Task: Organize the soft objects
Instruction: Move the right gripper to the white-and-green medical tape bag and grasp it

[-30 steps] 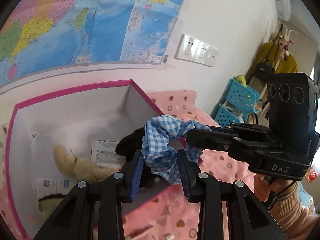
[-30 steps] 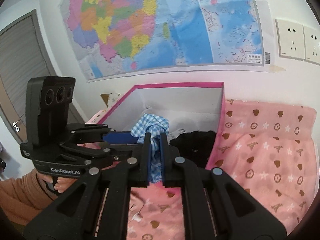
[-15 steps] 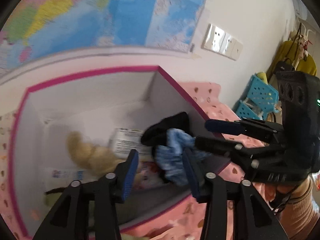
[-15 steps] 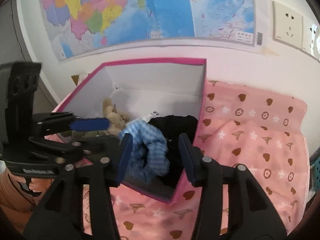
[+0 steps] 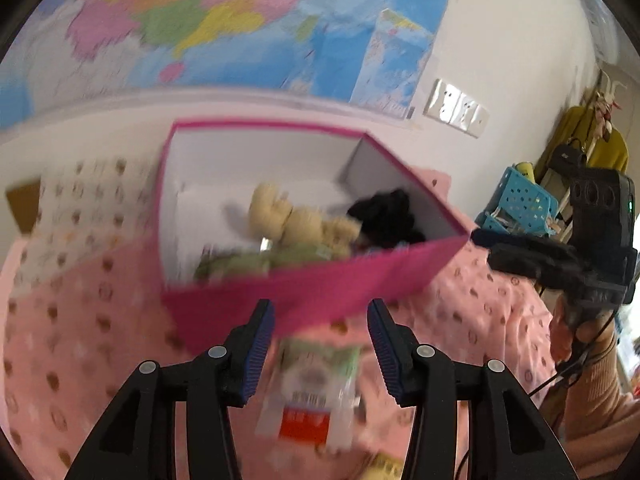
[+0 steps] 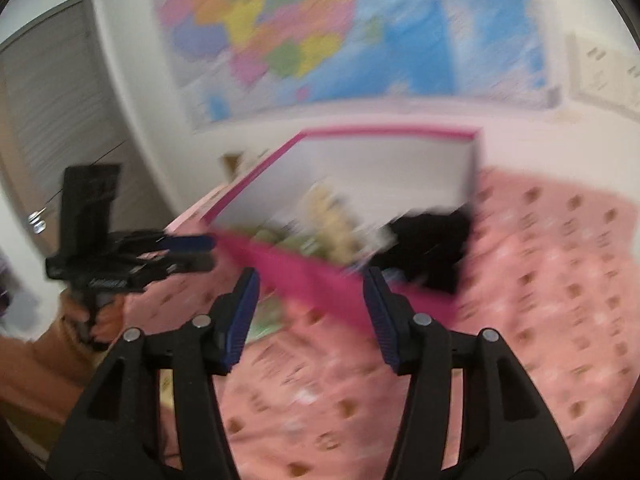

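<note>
A pink-rimmed white box point(image 5: 304, 292) stands on the pink patterned cloth point(image 5: 80, 340) against the wall; it also shows in the right wrist view point(image 6: 384, 160). Inside lie a beige plush toy point(image 5: 296, 216), a green soft item point(image 5: 236, 264) and a black soft item point(image 5: 388, 212) that hangs over the right corner point(image 6: 432, 240). The blue checked scrunchie is not visible. My left gripper point(image 5: 320, 344) is open and empty, in front of the box, over a plastic packet point(image 5: 316, 392). My right gripper point(image 6: 312, 316) is open and empty in front of the box. Both views are blurred.
A map point(image 5: 240, 24) and wall sockets point(image 5: 456, 108) are behind the box. Blue baskets point(image 5: 524, 204) and a yellow garment stand at the far right. A door point(image 6: 52, 120) is at the left in the right wrist view.
Both grippers let go of the blue checked scrunchie over the box, opened wide and drew back toward me. The scrunchie is out of sight now.
</note>
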{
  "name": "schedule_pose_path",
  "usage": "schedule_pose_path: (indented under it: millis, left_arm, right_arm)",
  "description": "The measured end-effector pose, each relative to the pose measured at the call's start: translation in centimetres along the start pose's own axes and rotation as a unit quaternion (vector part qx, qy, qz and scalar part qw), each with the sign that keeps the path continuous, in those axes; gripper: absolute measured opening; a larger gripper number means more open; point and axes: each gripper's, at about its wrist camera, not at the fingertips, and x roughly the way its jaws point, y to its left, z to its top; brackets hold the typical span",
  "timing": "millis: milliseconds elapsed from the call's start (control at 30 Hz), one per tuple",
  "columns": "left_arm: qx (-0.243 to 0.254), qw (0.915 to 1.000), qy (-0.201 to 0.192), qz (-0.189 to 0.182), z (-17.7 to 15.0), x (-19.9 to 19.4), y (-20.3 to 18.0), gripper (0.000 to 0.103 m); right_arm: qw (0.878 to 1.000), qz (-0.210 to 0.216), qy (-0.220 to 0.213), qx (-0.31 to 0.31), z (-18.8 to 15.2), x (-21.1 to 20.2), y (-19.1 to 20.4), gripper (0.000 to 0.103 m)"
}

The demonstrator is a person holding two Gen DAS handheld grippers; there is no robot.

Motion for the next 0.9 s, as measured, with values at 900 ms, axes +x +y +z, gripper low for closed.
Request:
schedule_pose_path:
  millis: [900]
  left_arm:
    - [-0.07,0.994,0.081,-0.021,-7.8,3.0,3.0,0.058]
  right_arm:
    - [0.99,0.057,0.118,0.058,-2.2,13.4,1.1,0.039]
